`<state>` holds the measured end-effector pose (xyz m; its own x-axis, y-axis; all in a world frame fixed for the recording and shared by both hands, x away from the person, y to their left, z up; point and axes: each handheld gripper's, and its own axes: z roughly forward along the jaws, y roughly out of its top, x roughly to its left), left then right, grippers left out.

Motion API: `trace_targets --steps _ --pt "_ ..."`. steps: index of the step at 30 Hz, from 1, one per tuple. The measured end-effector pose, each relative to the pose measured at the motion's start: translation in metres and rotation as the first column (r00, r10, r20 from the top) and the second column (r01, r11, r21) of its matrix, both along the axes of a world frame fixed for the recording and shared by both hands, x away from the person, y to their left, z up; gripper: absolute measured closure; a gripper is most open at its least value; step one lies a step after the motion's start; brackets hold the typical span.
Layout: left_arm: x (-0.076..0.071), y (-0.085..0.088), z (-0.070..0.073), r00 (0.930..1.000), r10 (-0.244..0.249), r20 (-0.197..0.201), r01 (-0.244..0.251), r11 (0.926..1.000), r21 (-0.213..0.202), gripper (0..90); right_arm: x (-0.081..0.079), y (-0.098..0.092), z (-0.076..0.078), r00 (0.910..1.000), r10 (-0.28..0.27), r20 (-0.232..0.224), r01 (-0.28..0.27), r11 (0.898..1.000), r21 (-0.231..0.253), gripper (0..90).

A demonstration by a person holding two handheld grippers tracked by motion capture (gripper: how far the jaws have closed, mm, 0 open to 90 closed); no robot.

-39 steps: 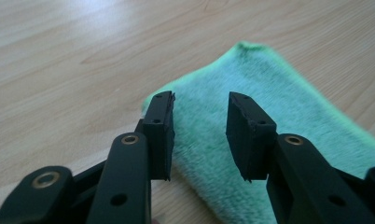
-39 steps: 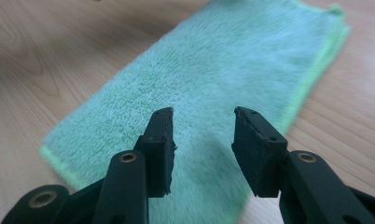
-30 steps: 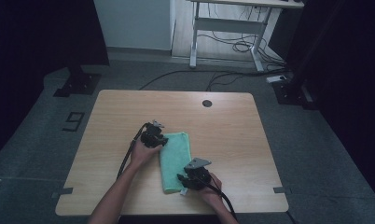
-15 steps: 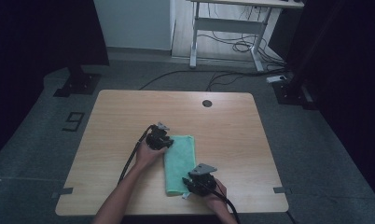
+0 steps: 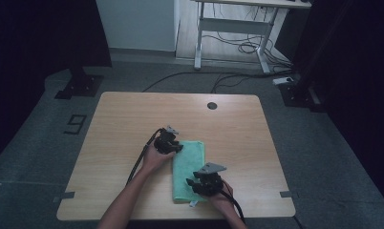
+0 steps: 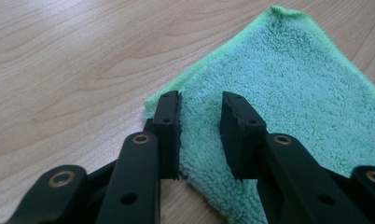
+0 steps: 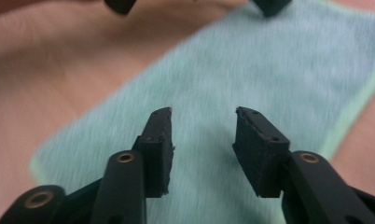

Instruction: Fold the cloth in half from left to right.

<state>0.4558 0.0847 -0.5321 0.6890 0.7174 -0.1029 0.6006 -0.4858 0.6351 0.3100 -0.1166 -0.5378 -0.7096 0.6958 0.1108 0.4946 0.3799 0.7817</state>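
Cloth [image 5: 189,171]: green terry towel with a paler stitched edge, folded into a long strip, lying flat at the near middle of the bench [image 5: 123,124].
Pile: thick, looped, even in colour.
Left hand-held gripper [image 6: 200,116]: at the cloth's far left corner, jaws apart and just opening, a ridge of pile between them, pads not pressing.
Right hand-held gripper [image 7: 203,122]: over the cloth's near end, jaws parted, just opening, nothing clamped.
Bench: pale wood, round cable hole [image 5: 211,105] near far edge.

A single marking can be read: a large dark digit "9" [image 5: 74,125] set on the grey floor [image 5: 32,157], just left of the wooden counter [image 5: 133,109] in the high view.
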Motion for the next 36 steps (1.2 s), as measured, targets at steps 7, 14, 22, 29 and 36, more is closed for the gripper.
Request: trace_targets --steps 7,14,22,29,36 --pt "0.001 0.01 0.012 0.9994 0.019 0.03 -0.018 0.9993 -0.034 66.2 0.025 0.019 0.014 0.9995 -0.006 0.03 0.007 1.0 -0.002 55.2" --pt "0.002 0.008 0.008 0.9997 0.017 0.019 -0.018 0.9997 0.015 73.2 0.04 0.029 0.018 0.9988 -0.025 0.042 0.024 1.0 0.008 56.7" --pt "0.002 0.005 0.001 0.9997 0.019 0.015 -0.02 0.9989 0.043 76.1 0.061 0.048 0.011 0.9989 -0.034 0.033 0.034 0.999 0.0 58.6" --pt "0.002 0.007 0.0 0.9998 0.019 0.01 -0.02 0.9994 0.029 76.2 0.062 0.054 -0.005 0.9996 -0.027 0.011 0.028 0.998 -0.051 58.8" --pt "0.0 0.007 -0.002 0.9992 0.034 0.023 -0.034 0.9993 0.013 76.6 0.045 0.058 -0.008 0.9995 0.008 0.031 -0.005 0.996 -0.085 56.9"
